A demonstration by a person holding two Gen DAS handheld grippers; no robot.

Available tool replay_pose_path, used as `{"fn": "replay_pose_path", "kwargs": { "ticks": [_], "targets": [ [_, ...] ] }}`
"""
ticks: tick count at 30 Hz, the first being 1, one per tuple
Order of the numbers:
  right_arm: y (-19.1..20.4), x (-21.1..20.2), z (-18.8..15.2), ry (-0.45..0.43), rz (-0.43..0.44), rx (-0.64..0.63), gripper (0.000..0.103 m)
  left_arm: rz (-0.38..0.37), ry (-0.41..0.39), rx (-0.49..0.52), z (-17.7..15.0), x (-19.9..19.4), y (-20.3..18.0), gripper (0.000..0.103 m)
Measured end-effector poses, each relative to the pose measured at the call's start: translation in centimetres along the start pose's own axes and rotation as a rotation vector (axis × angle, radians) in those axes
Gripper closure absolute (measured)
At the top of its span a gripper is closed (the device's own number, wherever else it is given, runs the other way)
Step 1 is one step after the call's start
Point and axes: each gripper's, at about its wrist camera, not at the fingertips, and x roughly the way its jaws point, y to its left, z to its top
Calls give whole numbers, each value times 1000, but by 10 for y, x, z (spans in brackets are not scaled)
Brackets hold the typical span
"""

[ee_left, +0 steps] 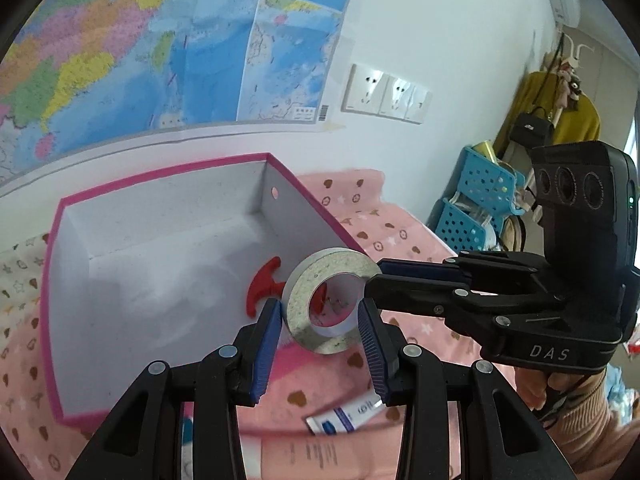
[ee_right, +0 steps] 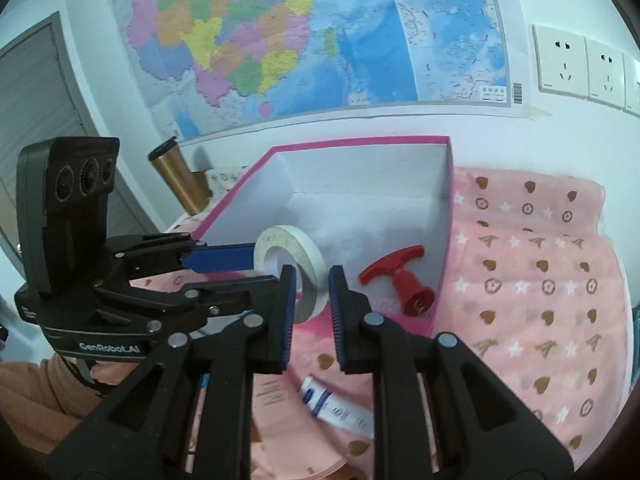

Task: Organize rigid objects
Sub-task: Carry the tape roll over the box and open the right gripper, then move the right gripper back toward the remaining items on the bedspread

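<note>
Tape roll [ee_left: 329, 300] held over box [ee_left: 160, 216].
Both grippers, left [ee_left: 320, 350] and right [ee_right: 312, 312], clamp the roll from opposite sides; red handle [ee_right: 394, 276] lies in box.

This is a room in somebody's home, most likely a bedroom. A big coloured wall map [ee_right: 280, 40] is taped to the white wall, with a row of plain white wall sockets [ee_left: 386, 94] beside it. The surface in front of me is soft and covered with a pink cloth [ee_right: 540, 272] printed with hearts, stars and flowers. Off to one side a mustard-yellow garment [ee_left: 560, 120] and a small black handbag [ee_left: 532, 128] hang from a rack, above stacked blue plastic baskets [ee_left: 476, 204] full of odds and ends. A grey door [ee_right: 36, 120] stands at the other side.
</note>
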Motion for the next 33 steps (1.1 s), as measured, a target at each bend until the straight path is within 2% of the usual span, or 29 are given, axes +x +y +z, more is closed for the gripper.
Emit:
{"fn": "replay_pose_path", "kwargs": {
  "ticks": [13,16,18,19,22,26,33],
  "targets": [
    [-38,32,7,73,-42,89,83,21,126,-26,7,56,10,64],
    [-43,35,5,76,-75,108,83,38,129,-27,7,59,11,62],
    [-45,34,4,70,-102,115,82,60,116,-19,6,56,9,61],
    [-45,31,3,64,-113,113,79,99,90,-6,4,50,7,61],
    [-37,22,0,44,-121,80,74,115,35,20,0,31,6,50],
    [-23,12,-9,31,-101,41,70,139,-35,23,-13,0,12,42],
    [1,9,-33,52,-3,23,68,177,-107,-75,-53,-54,42,40]
  ]
}}
